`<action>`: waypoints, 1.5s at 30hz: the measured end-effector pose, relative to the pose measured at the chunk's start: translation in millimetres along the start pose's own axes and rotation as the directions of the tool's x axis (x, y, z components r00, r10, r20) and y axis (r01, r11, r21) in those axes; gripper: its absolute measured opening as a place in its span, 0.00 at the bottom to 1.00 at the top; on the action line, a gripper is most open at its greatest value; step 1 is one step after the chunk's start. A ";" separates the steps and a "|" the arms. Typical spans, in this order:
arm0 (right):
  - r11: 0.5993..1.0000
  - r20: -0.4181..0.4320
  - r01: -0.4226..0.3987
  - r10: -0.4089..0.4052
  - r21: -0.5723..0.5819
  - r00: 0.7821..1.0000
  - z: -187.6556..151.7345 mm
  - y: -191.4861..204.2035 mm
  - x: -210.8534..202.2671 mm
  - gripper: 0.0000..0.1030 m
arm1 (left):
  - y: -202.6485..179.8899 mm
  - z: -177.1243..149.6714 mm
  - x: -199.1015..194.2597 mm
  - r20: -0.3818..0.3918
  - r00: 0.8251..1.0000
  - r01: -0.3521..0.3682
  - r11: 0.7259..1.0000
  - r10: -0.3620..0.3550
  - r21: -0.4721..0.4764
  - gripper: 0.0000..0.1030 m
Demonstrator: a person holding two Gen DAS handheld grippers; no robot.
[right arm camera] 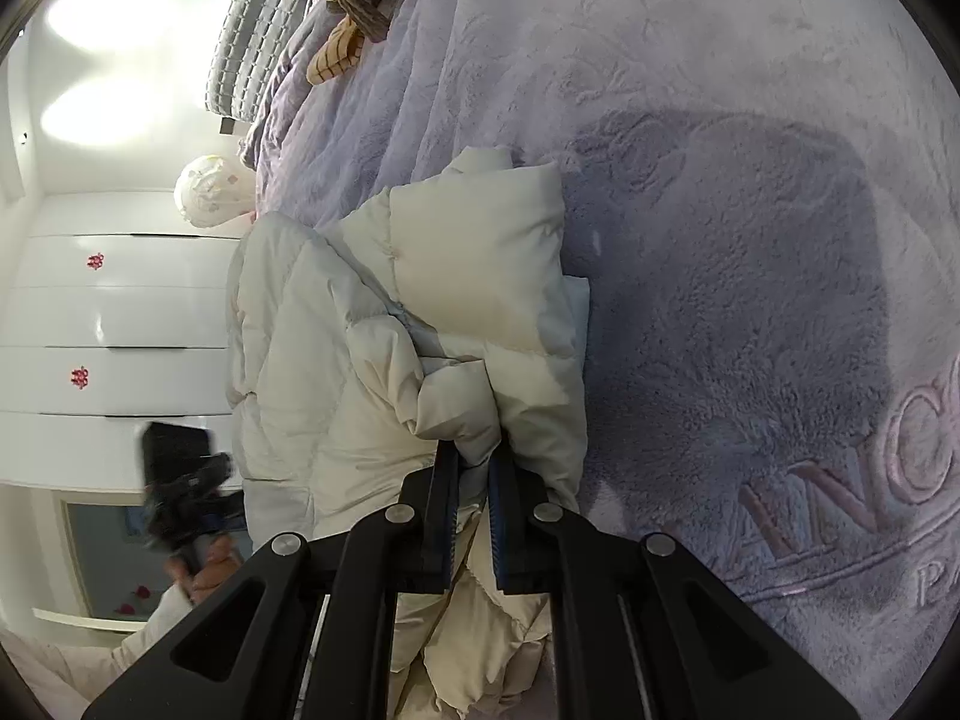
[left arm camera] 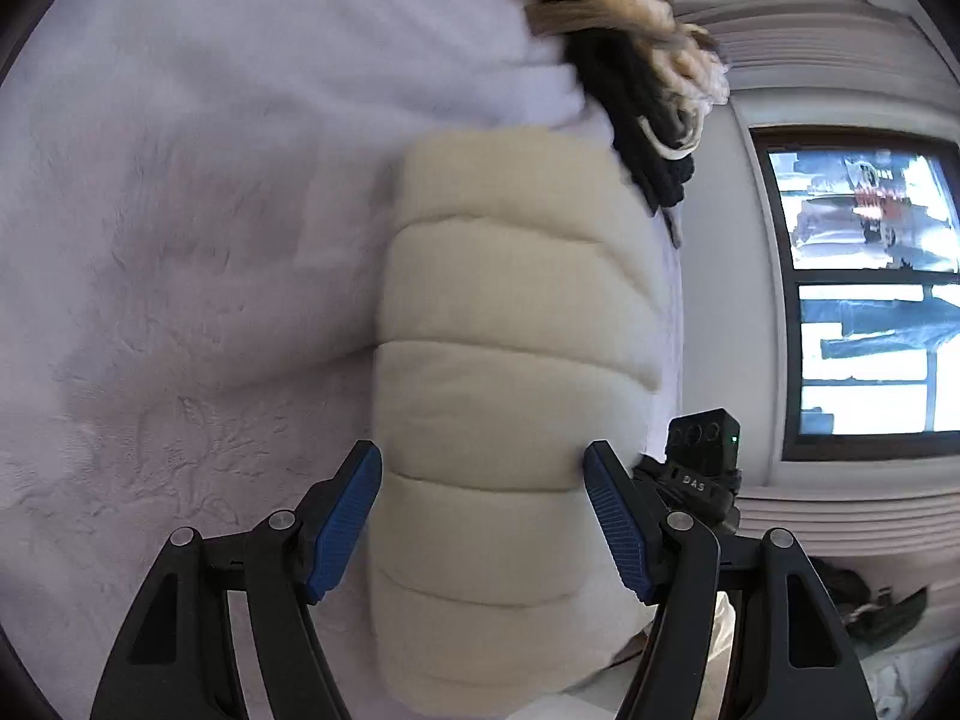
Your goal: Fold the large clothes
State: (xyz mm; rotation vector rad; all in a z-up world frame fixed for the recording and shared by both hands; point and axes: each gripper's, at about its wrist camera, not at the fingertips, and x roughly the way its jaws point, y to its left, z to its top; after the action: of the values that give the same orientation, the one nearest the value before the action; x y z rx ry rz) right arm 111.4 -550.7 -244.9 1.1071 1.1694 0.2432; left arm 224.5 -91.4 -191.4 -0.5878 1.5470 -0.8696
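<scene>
Now the right gripper (right arm camera: 474, 468) clamps the cream quilted puffer jacket (right arm camera: 372, 324) mid-fold, left gripper (left arm camera: 483, 474) spread apart astride its sleeve; next, probably pinch that

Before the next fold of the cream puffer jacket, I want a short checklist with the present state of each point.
1. Right gripper shut on the puffer jacket: ok, cloth is pinched between its fingers.
2. Left gripper holding the jacket: not ok, its jaws stand open on either side of a padded section.
3. Jacket lies on the lilac blanket: ok.
4. Blanket beside the jacket free for folding: ok on the near part; a clothes pile lies further off.
5. Jacket flat and smooth: not ok, it is bunched near the right gripper.
6. Zipper closed: cannot tell.
</scene>
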 end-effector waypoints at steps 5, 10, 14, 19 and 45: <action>1.000 -0.003 0.016 -0.016 0.005 1.000 -5.6 -4.4 -6.6 0.09 | 1.0 1.1 18.3 -0.007 1.000 0.022 0.999 -0.022 0.034 0.78; 0.997 -0.010 0.081 -0.081 -0.015 0.997 -6.6 10.4 -14.0 0.10 | -18.1 -2.5 32.2 0.011 0.997 -0.073 0.991 0.072 0.112 0.78; 0.989 0.012 0.143 -0.143 -0.043 0.990 -10.4 25.9 -32.1 0.15 | -25.4 -2.0 34.1 0.027 0.992 -0.125 0.982 0.122 0.142 0.78; 0.992 0.062 0.115 -0.112 -0.045 0.992 -17.8 36.1 -59.0 1.00 | -30.6 -2.4 35.3 0.049 0.986 -0.165 0.974 0.159 0.157 0.78; 0.980 -0.091 -0.147 0.160 0.132 0.983 -11.4 5.8 25.5 0.58 | -42.8 -7.3 51.6 0.054 0.986 -0.164 0.965 0.156 0.207 0.70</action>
State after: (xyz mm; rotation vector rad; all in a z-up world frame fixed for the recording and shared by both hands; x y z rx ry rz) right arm 115.1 -524.5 -255.4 1.3106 1.2029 0.3526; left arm 204.2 -155.7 -188.1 -0.3194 1.4252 -0.8799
